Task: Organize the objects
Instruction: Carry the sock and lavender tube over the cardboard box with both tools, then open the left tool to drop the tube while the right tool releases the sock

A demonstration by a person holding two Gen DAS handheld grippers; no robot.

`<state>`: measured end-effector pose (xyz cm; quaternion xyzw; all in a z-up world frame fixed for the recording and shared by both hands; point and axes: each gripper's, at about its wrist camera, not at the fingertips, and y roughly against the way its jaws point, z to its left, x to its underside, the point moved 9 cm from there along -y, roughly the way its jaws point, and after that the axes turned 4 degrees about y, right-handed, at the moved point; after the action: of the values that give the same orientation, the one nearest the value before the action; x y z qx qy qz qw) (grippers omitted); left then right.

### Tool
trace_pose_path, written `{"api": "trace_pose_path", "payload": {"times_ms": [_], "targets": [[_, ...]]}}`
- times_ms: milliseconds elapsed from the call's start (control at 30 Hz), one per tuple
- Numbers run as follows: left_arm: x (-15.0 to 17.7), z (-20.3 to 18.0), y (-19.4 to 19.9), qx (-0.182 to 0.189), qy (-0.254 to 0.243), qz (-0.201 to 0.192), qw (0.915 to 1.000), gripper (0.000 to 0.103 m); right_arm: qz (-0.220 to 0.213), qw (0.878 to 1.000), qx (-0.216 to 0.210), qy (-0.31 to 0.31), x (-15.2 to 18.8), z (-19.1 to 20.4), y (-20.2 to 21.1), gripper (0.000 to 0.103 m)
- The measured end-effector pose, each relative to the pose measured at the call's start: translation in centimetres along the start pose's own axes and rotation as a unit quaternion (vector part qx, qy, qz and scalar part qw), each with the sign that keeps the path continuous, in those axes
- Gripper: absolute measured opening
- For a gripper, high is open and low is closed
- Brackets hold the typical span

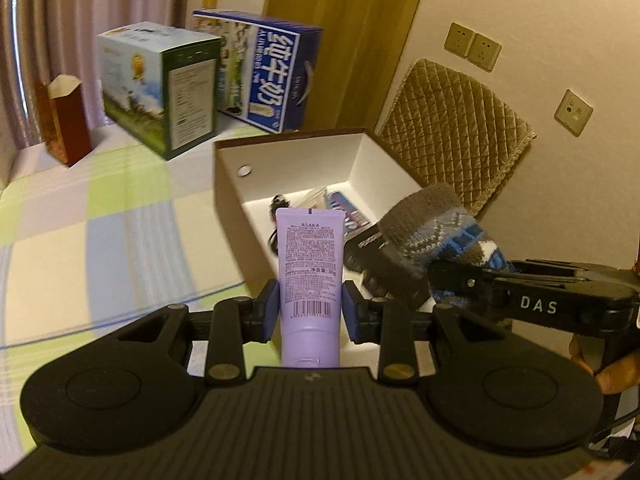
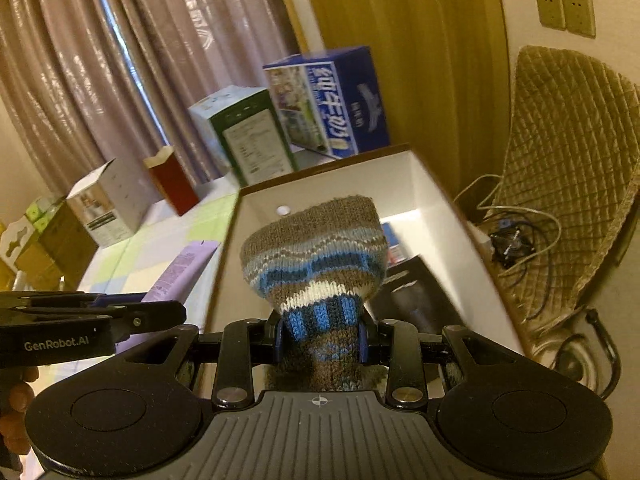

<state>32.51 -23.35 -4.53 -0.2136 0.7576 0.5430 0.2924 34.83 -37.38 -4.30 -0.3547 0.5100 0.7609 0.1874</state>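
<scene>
Left gripper [image 1: 310,314] clamped on purple tube [image 1: 310,264]; right gripper [image 2: 322,338] clamped on knitted sock [image 2: 316,252]. Both near open white box [image 1: 288,152].

both wrist cams angled down, close over white box [image 1: 288,148] [image 2: 400,168]; shared bg cartons.

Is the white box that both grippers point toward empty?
No; the white box already holds a black cable and a red-and-blue package on its floor.

Lilac tube [image 1: 311,276]; brown, blue and white striped knit sock [image 2: 320,264]; white box [image 1: 362,160]; pastel checked cloth [image 1: 100,220].
</scene>
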Motion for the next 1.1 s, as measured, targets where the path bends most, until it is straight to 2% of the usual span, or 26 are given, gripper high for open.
{"api": "trace_pose_path", "payload": {"times_ms": [267, 733, 967, 1100], "targets": [[-1.8, -1.8, -5.0, -0.020, -0.004, 0.020, 0.9996, 0.028, 0.026, 1.000, 0.011, -0.005, -0.8, -2.8, -3.4, 0.030], [-2.6, -1.8, -11.6, -0.045, -0.003, 0.064, 0.9970, 0.028, 0.060, 0.998, 0.011, -0.012, -1.1, -5.3, -6.9, 0.030], [-2.5, -1.3, -13.6, -0.052, -0.005, 0.079, 0.9955, 0.028, 0.067, 0.998, 0.003, -0.015, -1.4, -5.4, -7.8, 0.030], [-3.0, -1.0, -13.5, -0.054, -0.005, 0.074, 0.9958, 0.034, 0.069, 0.998, -0.003, -0.013, -1.5, -5.1, -8.2, 0.030]]}}
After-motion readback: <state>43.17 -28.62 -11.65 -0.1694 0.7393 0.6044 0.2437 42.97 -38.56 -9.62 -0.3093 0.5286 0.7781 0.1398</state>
